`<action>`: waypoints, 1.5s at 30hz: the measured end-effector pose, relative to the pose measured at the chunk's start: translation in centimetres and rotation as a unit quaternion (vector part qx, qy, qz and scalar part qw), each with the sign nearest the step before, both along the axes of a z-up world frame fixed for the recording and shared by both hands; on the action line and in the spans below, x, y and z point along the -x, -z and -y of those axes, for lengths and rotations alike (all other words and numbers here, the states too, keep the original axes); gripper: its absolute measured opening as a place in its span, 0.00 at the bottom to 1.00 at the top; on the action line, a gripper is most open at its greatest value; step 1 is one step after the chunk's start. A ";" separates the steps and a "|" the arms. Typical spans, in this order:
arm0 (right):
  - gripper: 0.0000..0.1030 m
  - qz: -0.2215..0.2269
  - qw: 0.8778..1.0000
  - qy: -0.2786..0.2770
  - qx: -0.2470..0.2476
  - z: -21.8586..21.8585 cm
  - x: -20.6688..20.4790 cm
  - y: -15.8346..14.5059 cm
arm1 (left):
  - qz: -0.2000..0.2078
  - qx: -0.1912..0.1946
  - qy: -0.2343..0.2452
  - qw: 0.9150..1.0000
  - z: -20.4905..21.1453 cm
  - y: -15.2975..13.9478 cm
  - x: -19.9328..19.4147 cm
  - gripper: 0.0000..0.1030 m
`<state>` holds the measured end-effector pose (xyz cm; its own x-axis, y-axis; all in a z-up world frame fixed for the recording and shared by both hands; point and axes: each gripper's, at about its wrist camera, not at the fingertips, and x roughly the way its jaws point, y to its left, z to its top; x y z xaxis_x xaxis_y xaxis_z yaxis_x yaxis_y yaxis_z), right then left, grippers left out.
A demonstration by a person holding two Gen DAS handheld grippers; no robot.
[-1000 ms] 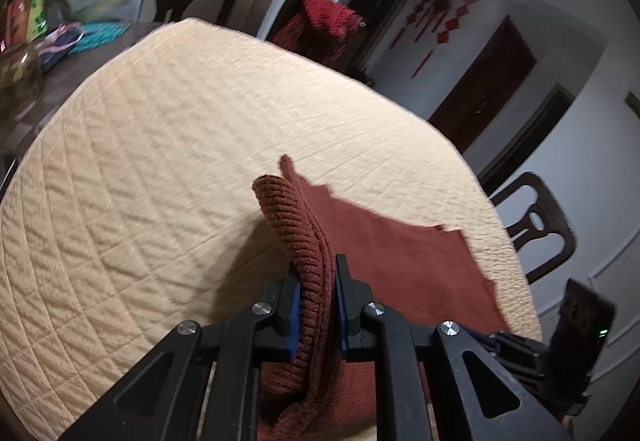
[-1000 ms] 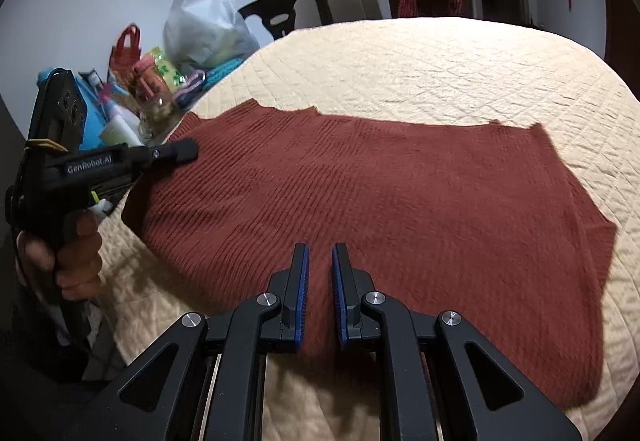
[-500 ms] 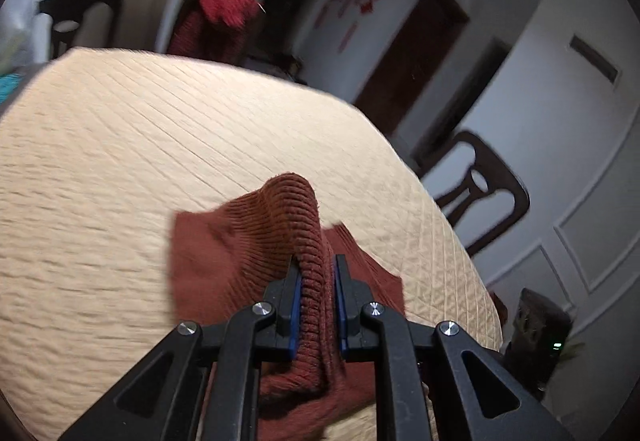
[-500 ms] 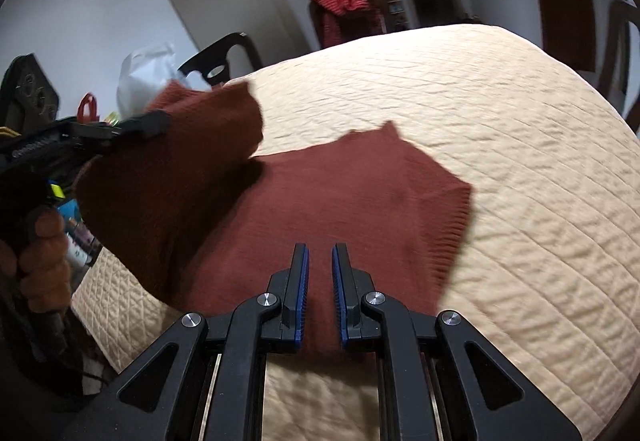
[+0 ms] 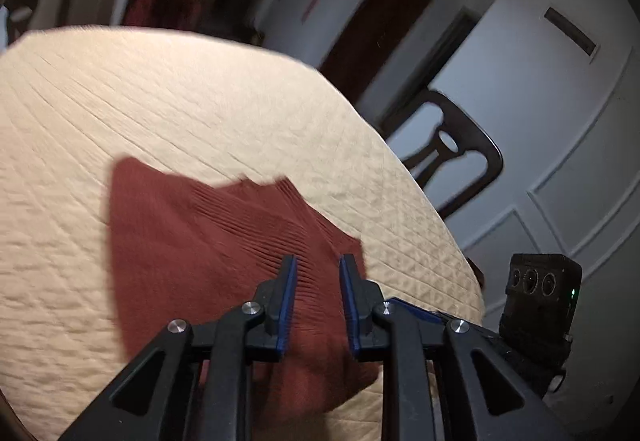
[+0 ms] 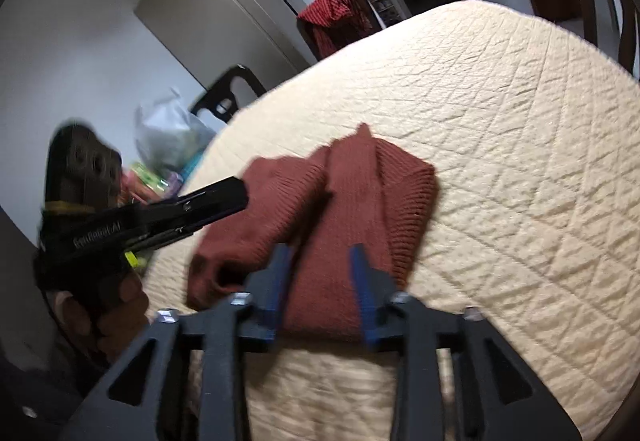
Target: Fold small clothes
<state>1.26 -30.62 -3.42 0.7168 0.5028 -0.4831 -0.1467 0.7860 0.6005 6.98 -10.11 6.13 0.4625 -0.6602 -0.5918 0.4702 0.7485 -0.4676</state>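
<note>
A rust-red ribbed knit garment [image 5: 208, 241] lies folded over on the cream quilted table cover [image 5: 160, 101]. My left gripper [image 5: 317, 265] is open and empty just above the garment's near part. In the right wrist view the garment [image 6: 360, 209] is a folded bundle with a loose flap at its left. My right gripper [image 6: 320, 253] is open over its near edge, holding nothing. The left gripper [image 6: 224, 201] shows there from the side, at the garment's left, with the hand under it.
Dark wooden chairs [image 5: 448, 149] stand around the table, one draped with a red cloth [image 6: 336, 13]. A plastic bag [image 6: 168, 133] and colourful clutter sit at the table's far left. The right gripper's body [image 5: 536, 313] shows at the right of the left wrist view.
My left gripper carried the garment's edge over to the right, laid it on the rest, and opened. My right gripper also opened. The garment went from spread flat to folded over.
</note>
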 end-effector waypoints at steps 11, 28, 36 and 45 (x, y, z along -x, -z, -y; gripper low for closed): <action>0.43 -0.033 0.995 -0.057 -0.078 -2.7 -3.5 0.0 | 0.014 -0.040 -0.081 0.996 -5.9 2.5 -0.3 0.23; 0.22 -0.097 0.992 -0.060 -0.055 -4.5 -7.2 1.9 | 0.022 -0.044 -0.067 0.997 -5.2 4.0 -0.5 0.23; 0.13 -0.050 0.995 -0.052 -0.061 -2.2 -5.9 -0.8 | 0.047 -0.045 -0.061 0.996 -4.2 2.1 -0.2 0.23; 0.13 -0.063 0.997 -0.021 -0.029 1.7 -4.9 0.9 | 0.039 -0.063 -0.025 0.997 -1.3 3.3 -0.2 0.23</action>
